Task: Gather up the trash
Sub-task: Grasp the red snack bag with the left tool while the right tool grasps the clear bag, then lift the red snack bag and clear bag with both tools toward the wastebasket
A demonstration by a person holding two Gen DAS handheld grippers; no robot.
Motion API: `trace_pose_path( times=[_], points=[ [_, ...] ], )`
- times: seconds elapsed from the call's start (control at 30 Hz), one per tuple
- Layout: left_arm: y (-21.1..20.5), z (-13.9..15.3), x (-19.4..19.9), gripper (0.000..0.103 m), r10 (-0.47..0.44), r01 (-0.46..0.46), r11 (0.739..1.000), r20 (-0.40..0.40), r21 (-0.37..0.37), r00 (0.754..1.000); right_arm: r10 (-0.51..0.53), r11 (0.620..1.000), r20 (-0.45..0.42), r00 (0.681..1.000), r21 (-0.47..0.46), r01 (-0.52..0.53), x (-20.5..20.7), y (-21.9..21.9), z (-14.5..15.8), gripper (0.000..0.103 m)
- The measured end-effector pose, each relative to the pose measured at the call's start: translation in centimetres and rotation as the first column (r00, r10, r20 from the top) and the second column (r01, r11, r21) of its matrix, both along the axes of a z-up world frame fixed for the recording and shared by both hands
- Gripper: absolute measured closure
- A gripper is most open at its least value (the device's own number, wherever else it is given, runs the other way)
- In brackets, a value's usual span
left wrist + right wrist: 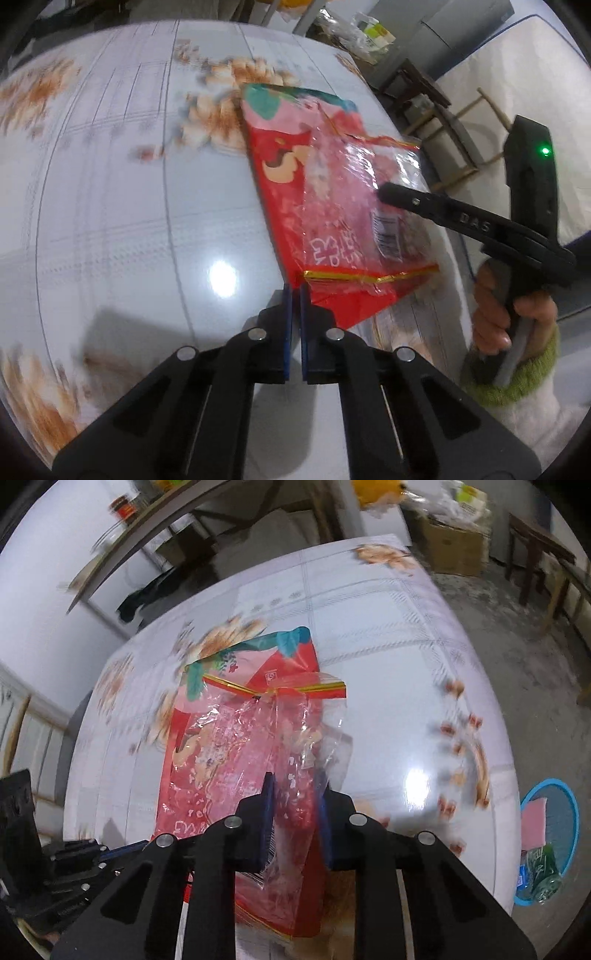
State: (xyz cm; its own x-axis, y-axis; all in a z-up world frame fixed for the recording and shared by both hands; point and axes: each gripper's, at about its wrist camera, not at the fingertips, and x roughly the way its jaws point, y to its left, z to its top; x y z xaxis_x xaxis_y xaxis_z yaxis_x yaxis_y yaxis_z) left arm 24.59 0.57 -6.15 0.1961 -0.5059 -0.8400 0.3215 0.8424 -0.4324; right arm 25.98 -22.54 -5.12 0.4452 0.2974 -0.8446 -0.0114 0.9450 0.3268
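While it lies on the bench, the red snack bag is caught at two places: a flat, crinkled plastic packet, red with a teal strip at its far end, a gold band near its closer end and a clear panel over part of its face. It sits toward the bench's right-hand edge in the left wrist view, partly over one of the orange flower prints on the glossy white cover.

At the packet's near corner the left claw has its blue pads drawn almost together, with the red corner of the bag nipped between their tips. From the right side the right claw reaches over the packet; in its own view the blue pads stand a little apart with the loose clear film and red plastic of the bag gathered between them and touching both. In the left wrist view one finger of that claw lies across the clear panel, and a hand in a green knitted cuff grips its handle.

Beyond the bench's edge, on the grey floor, stands a blue basket holding a pink item and a green bottle
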Motion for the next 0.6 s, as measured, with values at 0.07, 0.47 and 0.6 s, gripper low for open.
trace_pose_path(
  times=[0.07, 0.47, 0.6],
  points=[
    [1.0, 0.0, -2.3, 0.101, -0.013, 0.012, 0.999, -0.013, -0.033, 1.0, 0.044, 0.999, 0.004, 0.999, -0.025, -0.044, -1.8, 0.9, 0.1, 0.082],
    [5.5, -0.2, -7.3, 0.087, 0.046, -0.049, 0.989, -0.031, -0.14, 0.998, 0.101, 0.995, 0.026, 0.995, -0.029, -0.1, -9.9, 2.0, 0.3, 0.082],
    [4.8, -0.1, -4.6, 0.075, 0.101, -0.102, 0.991, -0.018, -0.089, 0.995, 0.092, 0.995, 0.029, 0.995, -0.043, -0.091, -10.0, 2.2, 0.5, 0.082]
  ],
)
